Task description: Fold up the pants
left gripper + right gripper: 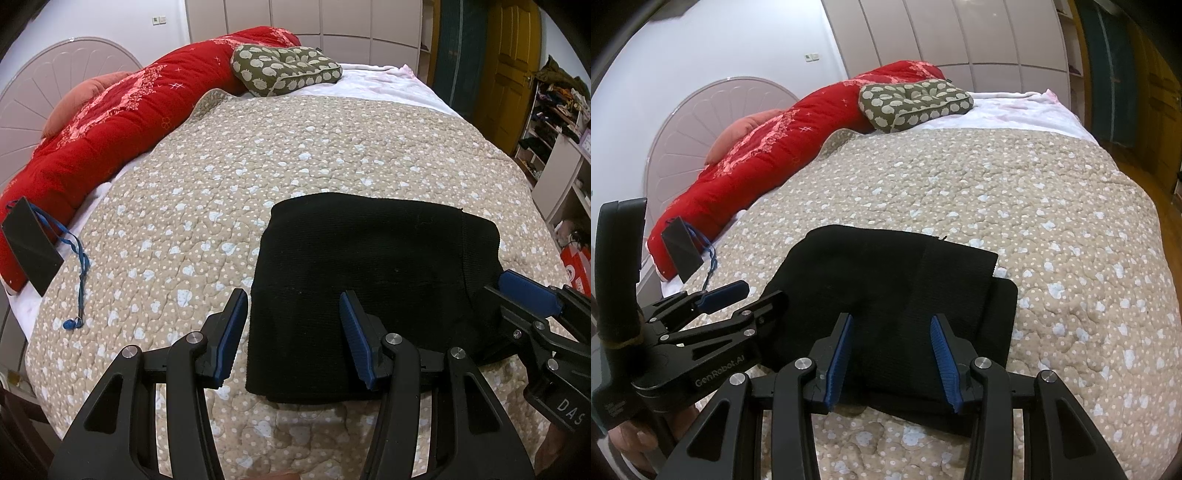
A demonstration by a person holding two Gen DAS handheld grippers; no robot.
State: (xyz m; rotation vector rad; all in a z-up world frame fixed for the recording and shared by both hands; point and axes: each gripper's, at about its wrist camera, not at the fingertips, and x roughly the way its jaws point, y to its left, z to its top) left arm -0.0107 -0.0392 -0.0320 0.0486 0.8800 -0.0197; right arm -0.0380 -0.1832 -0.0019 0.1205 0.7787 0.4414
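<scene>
The black pants [369, 251] lie folded into a flat rectangle on the beige heart-print quilt [295, 147], close to the bed's near edge. My left gripper [293, 299] is open above the pants' left edge, one finger over the quilt and the other over the cloth. From the right wrist view, the pants [886, 269] show a shorter upper layer on a wider lower one. My right gripper [891, 319] is open above their near edge, nothing pinched. Each gripper shows in the other's view: the right gripper [496, 282] by the pants' right side, the left gripper [762, 291] by their left side.
A red duvet [110, 122] runs along the far left of the bed, with a green patterned pillow [284, 68] at the back. A black card on a blue lanyard [31, 243] lies at the left. Shelves [554, 122] and a yellow door [513, 66] stand at the right.
</scene>
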